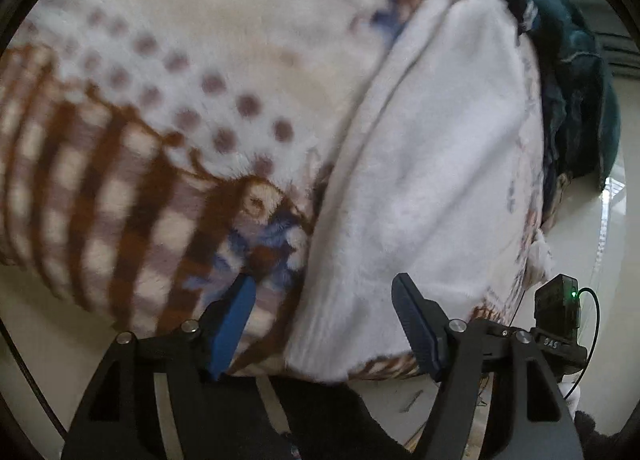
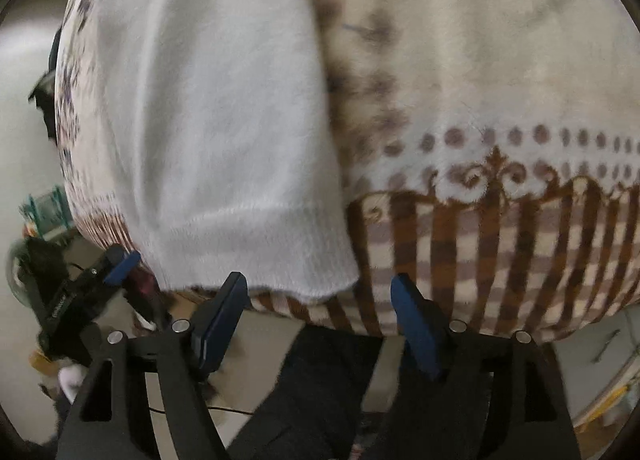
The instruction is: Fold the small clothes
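Note:
A white fluffy garment [image 1: 432, 163] lies flat on a patterned blanket [image 1: 140, 119] with brown stripes and dots. My left gripper [image 1: 324, 292] is open, its blue pads straddling the garment's near left edge, holding nothing. In the right wrist view the white garment [image 2: 208, 119] shows a ribbed hem near the blanket's front edge. My right gripper [image 2: 320, 288] is open just in front of the hem's right corner, empty. The left gripper [image 2: 100, 280] shows at the left in the right wrist view.
The blanket [image 2: 500, 99] covers a raised surface that ends just ahead of both grippers. A dark teal garment [image 1: 576, 91] is piled at the far right. Pale floor [image 1: 580, 227] lies beyond. Black trousers [image 2: 320, 380] stand below the grippers.

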`<action>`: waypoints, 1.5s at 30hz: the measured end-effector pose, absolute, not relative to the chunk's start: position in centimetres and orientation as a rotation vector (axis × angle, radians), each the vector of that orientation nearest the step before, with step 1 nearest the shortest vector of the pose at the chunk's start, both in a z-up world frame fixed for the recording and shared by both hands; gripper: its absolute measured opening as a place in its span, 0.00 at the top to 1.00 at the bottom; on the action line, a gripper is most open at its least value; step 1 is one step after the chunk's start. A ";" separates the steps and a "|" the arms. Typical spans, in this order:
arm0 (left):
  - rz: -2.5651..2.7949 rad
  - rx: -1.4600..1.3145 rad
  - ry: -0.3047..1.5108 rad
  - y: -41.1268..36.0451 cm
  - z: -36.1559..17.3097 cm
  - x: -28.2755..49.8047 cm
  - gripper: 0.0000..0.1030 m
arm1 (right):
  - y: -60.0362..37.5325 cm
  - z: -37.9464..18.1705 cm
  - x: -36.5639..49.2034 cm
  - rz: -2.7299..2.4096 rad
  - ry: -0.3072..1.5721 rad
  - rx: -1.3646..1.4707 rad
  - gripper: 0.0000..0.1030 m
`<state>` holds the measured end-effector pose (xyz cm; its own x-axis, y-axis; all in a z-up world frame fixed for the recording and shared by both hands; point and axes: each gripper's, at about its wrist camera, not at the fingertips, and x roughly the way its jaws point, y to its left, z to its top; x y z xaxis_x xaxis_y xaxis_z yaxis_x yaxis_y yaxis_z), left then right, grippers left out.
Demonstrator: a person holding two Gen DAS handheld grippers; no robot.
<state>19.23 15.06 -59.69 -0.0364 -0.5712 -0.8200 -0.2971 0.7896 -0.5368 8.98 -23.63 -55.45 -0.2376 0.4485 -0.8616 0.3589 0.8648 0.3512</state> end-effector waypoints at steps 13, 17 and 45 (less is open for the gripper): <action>-0.309 -0.483 1.610 8.3 -56.9 18.3 0.87 | -19.8 -60.7 6.0 0.040 1.761 0.965 0.84; -0.336 -0.590 1.559 8.9 -54.3 19.1 0.87 | -19.4 -57.7 5.9 0.071 1.709 0.953 0.87; -0.349 -0.924 1.138 11.7 -48.4 54.2 0.44 | -22.7 -42.7 50.5 0.320 1.256 0.835 0.65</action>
<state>54.19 11.66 -48.37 0.4157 -0.6650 -0.6205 -0.2023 0.5975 -0.7759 50.52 -22.73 -42.70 0.3141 0.6360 -0.7049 0.2210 0.6731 0.7058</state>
